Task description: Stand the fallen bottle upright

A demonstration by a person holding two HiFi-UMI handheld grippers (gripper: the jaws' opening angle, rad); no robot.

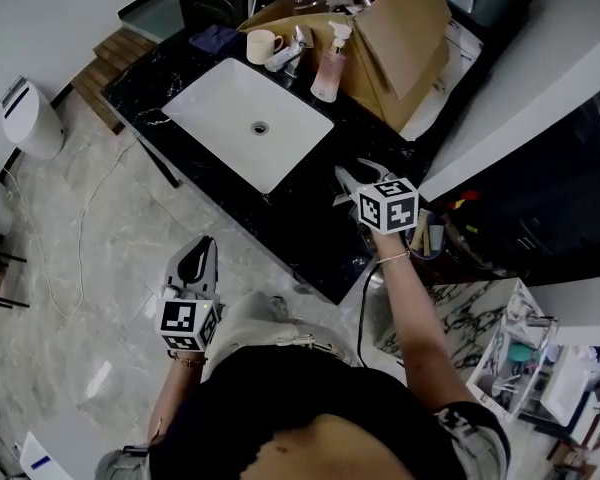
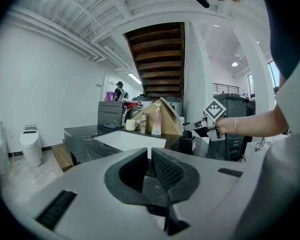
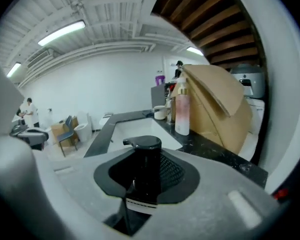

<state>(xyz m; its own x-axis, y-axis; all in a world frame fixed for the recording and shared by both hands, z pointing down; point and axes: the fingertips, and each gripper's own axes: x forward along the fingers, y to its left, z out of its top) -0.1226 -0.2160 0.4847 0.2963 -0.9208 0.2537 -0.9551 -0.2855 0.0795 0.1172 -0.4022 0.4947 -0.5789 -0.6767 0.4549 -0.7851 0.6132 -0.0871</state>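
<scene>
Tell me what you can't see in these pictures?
- Black bottle bottom: right gripper view, hidden down between the right gripper's jaws.
- Same bottle, head view: covered by that gripper, so touching the counter or not is unknown.
- Pink bottle label: too small, every view.

Black counter, white sink inset; mug, pink pump bottle, cardboard box atop.

I am finding no words, numbers or brand names that can be read in any view. The left marker cube and right marker cube are showing only black-and-white square patterns, not print. The pale band low on the black bottle is coming through too blurred to read. The pink bottle is giving no legible print.
</scene>
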